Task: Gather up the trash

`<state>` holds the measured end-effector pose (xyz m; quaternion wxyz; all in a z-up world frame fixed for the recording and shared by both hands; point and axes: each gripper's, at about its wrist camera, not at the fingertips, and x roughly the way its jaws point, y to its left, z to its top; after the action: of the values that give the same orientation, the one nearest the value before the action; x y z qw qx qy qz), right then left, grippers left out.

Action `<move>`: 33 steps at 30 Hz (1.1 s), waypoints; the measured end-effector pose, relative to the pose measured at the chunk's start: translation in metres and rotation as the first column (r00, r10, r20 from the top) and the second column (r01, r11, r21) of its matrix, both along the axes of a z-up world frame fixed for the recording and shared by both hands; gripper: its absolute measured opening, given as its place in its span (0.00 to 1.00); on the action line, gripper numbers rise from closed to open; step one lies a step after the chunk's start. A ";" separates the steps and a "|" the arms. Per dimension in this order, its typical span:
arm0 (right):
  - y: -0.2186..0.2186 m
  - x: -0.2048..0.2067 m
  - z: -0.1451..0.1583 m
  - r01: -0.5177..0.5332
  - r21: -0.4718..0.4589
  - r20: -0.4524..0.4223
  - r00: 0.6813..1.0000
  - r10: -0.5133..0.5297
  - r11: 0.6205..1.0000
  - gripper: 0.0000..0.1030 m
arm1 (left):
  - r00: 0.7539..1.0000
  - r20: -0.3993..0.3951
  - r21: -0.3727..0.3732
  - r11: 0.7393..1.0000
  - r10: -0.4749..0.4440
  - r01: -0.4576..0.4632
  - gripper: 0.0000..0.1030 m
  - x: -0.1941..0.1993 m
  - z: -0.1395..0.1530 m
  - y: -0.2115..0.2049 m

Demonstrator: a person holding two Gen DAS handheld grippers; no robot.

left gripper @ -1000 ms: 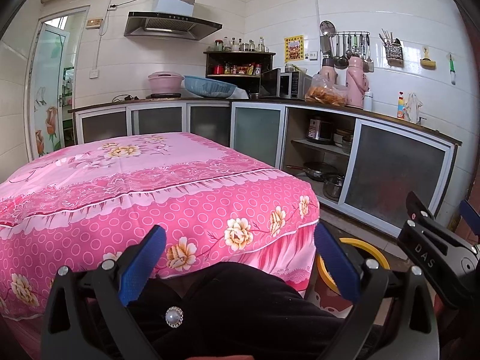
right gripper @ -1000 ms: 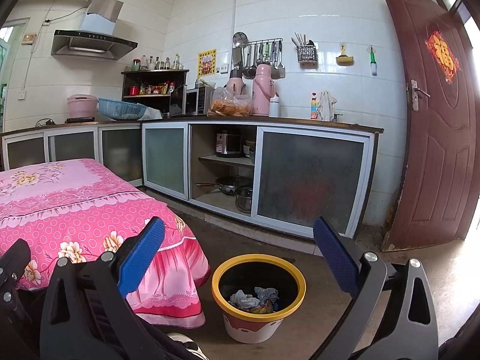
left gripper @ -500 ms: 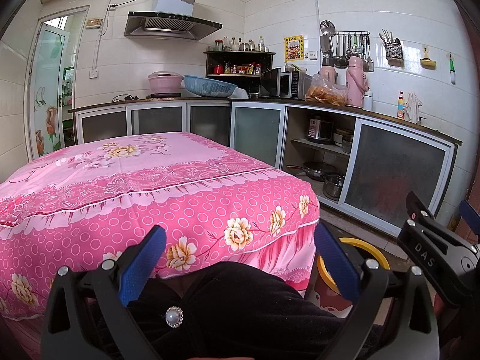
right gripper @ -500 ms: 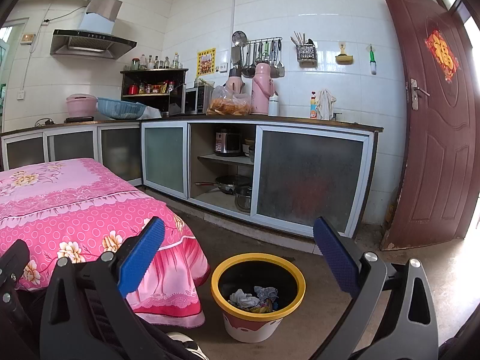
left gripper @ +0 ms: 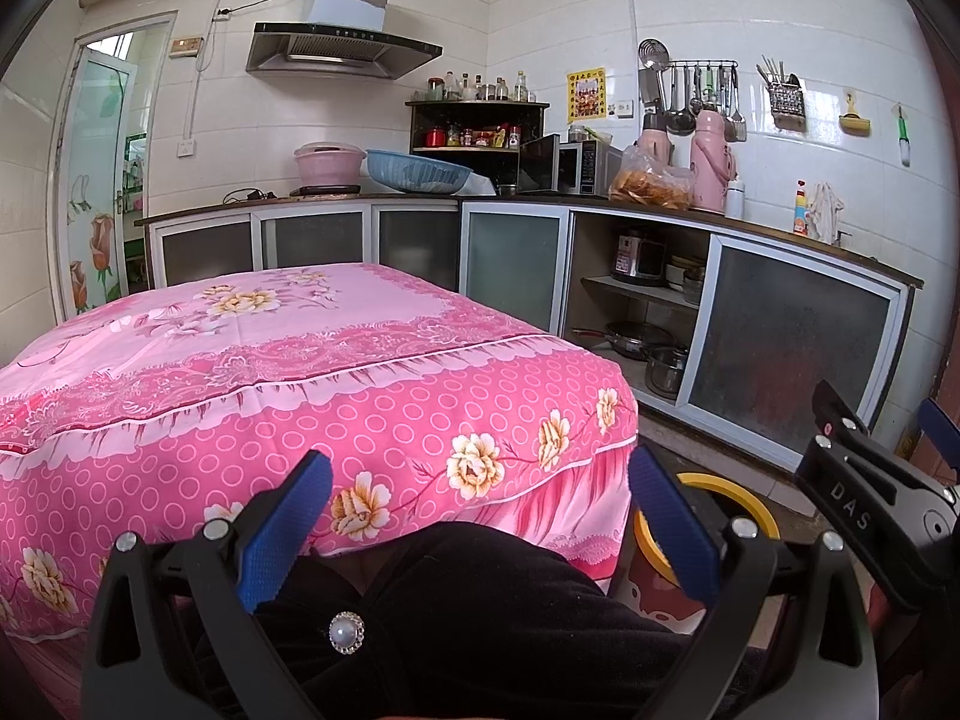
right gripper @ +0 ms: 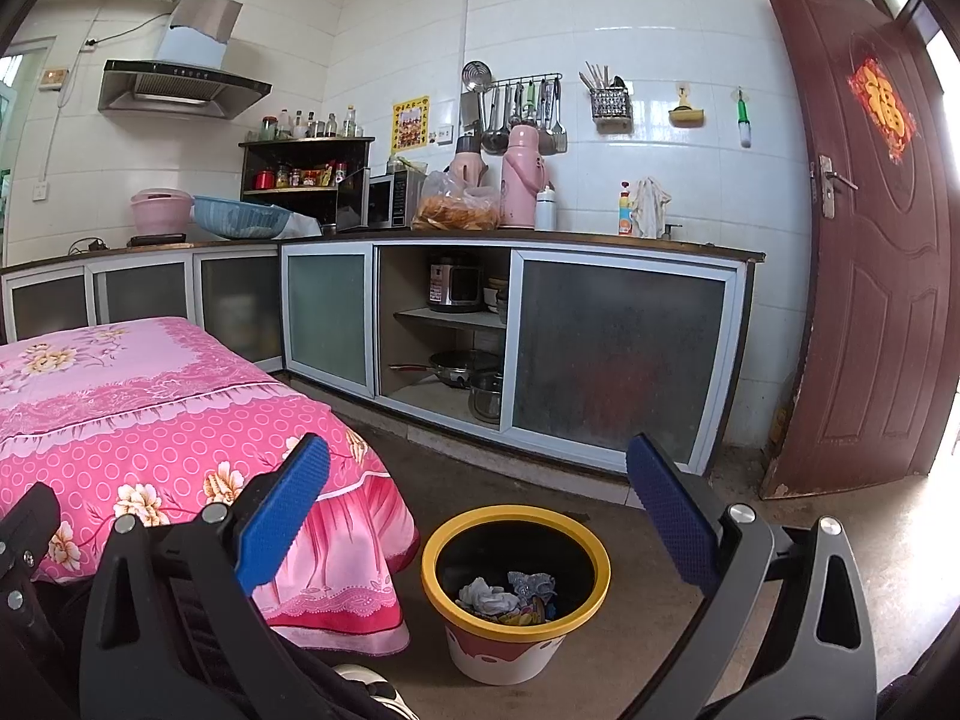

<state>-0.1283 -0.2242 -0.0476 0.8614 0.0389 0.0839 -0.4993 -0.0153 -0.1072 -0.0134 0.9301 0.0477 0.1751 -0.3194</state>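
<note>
Glossy white ceramic tiles [right gripper: 690, 12] line the kitchen walls, catching daylight. A soft pink floral cloth [left gripper: 300, 372] drapes the tabletop, its printed weave matt. Frosted glass panels in pale metal frames front the cabinets [right gripper: 618, 354]. The brown wooden door [right gripper: 870, 300] carries a dull sheen. A smooth plastic bin [right gripper: 516, 594] with a yellow rim sits on the rough, matt concrete floor [right gripper: 810, 540], holding crumpled paper and wrappers [right gripper: 510, 594]. Each matt black plastic gripper [left gripper: 480, 531] [right gripper: 477, 516] bears blue, dimpled rubbery pads [right gripper: 282, 516]. Steel utensils [right gripper: 522, 114] gleam on a rail.

Black claws [left gripper: 480, 531] — blue textured pads [right gripper: 282, 519], silver screws, "DAS" marking — black pearl-buttoned garment [left gripper: 456, 618].
</note>
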 end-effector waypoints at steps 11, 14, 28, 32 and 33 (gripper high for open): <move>0.001 -0.001 -0.001 0.001 0.002 0.000 1.000 -0.001 1.000 0.92 | 1.000 -0.008 0.005 1.000 -0.005 0.006 0.92 0.003 -0.003 0.000; 0.002 -0.001 -0.001 0.003 0.005 0.000 1.000 -0.003 1.000 0.92 | 1.000 -0.008 0.006 1.000 -0.006 0.006 0.92 0.003 -0.003 0.000; 0.002 -0.001 -0.002 0.004 0.009 -0.002 1.000 -0.004 1.000 0.92 | 1.000 -0.016 0.018 1.000 0.004 -0.004 0.92 0.006 -0.006 0.000; 0.005 -0.003 -0.003 0.005 0.011 -0.002 1.000 -0.005 1.000 0.92 | 1.000 -0.021 0.021 1.000 0.003 -0.003 0.92 0.008 -0.006 0.000; 0.004 -0.002 -0.002 0.005 0.010 -0.002 1.000 -0.005 1.000 0.92 | 1.000 -0.026 0.021 1.000 0.003 -0.002 0.92 0.008 -0.006 0.000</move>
<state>-0.1306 -0.2205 -0.0501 0.8598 0.0432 0.0871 -0.5013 -0.0070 -0.1069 -0.0190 0.9276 0.0531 0.1905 -0.3170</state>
